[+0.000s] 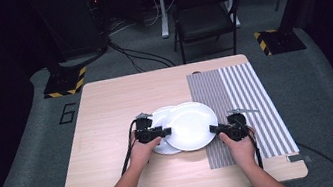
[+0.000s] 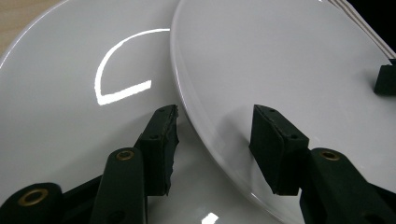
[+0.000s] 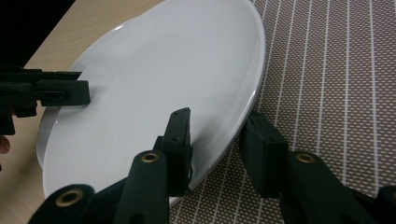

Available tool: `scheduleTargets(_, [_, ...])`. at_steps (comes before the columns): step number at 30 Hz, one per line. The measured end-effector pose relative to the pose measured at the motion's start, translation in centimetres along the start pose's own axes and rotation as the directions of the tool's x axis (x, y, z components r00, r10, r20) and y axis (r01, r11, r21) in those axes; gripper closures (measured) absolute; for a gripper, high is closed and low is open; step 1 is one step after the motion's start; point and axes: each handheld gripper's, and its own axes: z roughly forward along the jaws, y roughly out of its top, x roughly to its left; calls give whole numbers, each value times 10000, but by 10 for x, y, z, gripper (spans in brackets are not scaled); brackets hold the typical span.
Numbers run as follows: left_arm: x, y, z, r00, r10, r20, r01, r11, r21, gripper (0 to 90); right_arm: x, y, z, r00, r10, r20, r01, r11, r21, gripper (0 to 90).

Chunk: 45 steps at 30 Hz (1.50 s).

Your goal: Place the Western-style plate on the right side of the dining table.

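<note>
My left claw (image 1: pixel 166 132) straddles the top plate's (image 1: pixel 190 125) rim, jaws apart, pads not pressing. My right claw (image 1: pixel 214 128) straddles the opposite rim; can't tell if it's gripping. Top plate overlaps the lower plate (image 1: pixel 157 119), mid-bench (image 1: pixel 107 113), edge over the striped mat (image 1: pixel 251 95).

The upper plate (image 1: pixel 191 125) lies partly on the lower plate (image 1: pixel 157 120), overlapping its right side; both rest on the table (image 1: pixel 107 113); the striped mat (image 1: pixel 246 96) lies right of them, under the upper plate's right edge.
</note>
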Motion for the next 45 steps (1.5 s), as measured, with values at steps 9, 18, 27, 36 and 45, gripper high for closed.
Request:
scheduleTargets(9, [-3, -3, 1, 9993, -166, 325, 171, 9997, -149, 499, -2, -4, 1, 9997, 257, -55, -257, 9997, -32, 628])
scheduleTargets(18, [-9, -5, 1, 9998, 98, 179, -97, 9999, -43, 492, 0, -8, 1, 9981, 570, -225, -570, 9984, -31, 612])
scheduleTargets(27, [-10, -7, 1, 9998, 22, 208, -20, 10000, -89, 499, 12, -15, 1, 9991, 414, -48, -413, 9991, 100, 559])
scheduleTargets(36, [-12, -8, -1, 9998, 62, 199, -56, 9996, -275, 531, 20, -30, -6, 9977, 652, -173, -649, 9977, 183, 522])
scheduleTargets(45, [-11, -9, 0, 9996, -191, 228, 194, 9997, -150, 530, 23, -28, -3, 9976, 691, -102, -689, 9974, 189, 522])
